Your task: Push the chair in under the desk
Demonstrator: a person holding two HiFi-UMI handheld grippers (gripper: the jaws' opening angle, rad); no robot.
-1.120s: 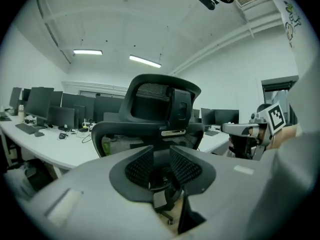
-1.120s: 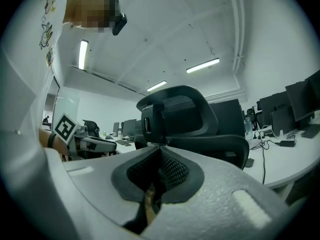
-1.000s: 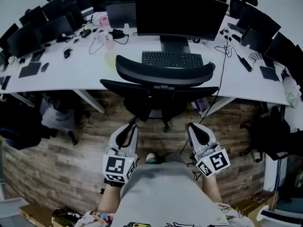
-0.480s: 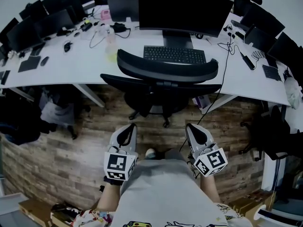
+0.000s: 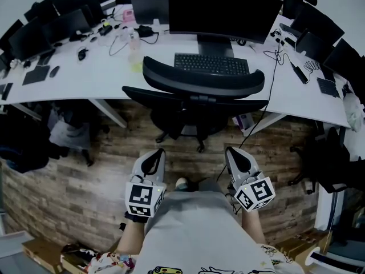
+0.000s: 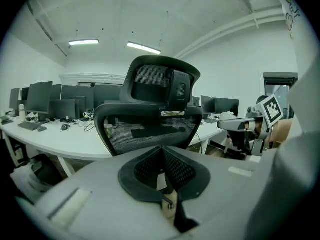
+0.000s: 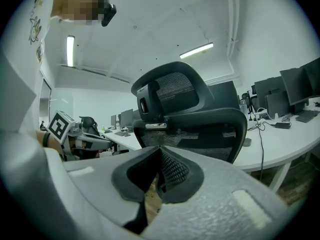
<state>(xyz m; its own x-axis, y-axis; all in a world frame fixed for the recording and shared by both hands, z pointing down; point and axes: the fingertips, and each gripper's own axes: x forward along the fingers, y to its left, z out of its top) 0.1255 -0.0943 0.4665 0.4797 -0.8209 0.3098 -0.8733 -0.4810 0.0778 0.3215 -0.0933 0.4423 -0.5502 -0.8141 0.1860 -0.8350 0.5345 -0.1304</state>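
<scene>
Vs a second ago: almost no change. The view has crept slightly up and right, so the desk (image 5: 102, 79) sits a touch higher in the head view. The chair (image 5: 171, 119) holds the same spot against the keyboard (image 5: 212, 64); I see no shift of it relative to the desk. Both of my grippers are in the same places, low and close to my body. The left gripper (image 5: 152, 160) had its jaws a little apart then; now they are together.

Left gripper: jaws closed tip to tip, nothing between them. Right gripper (image 5: 235, 157): same, closed and empty. Neither touches the chair; there is a strip of wood floor (image 5: 85, 176) between the tips and the chair base (image 5: 182, 131). Both gripper views look straight at the mesh back from behind.

Chair position: directly ahead of me, centred on the monitor (image 5: 225, 10) and keyboard. From above, the headrest (image 5: 202, 83) overlaps the desk's near edge, and the backrest (image 5: 194, 100) lies just on my side of that edge. The seat is hidden under the back and the desk.

Orientation: upright, back toward me, front toward the desk. Its long axis as seen from above is the wide curved span of backrest and headrest. That span runs left-right, roughly parallel to the desk edge, with the curve opening toward the desk.
</scene>
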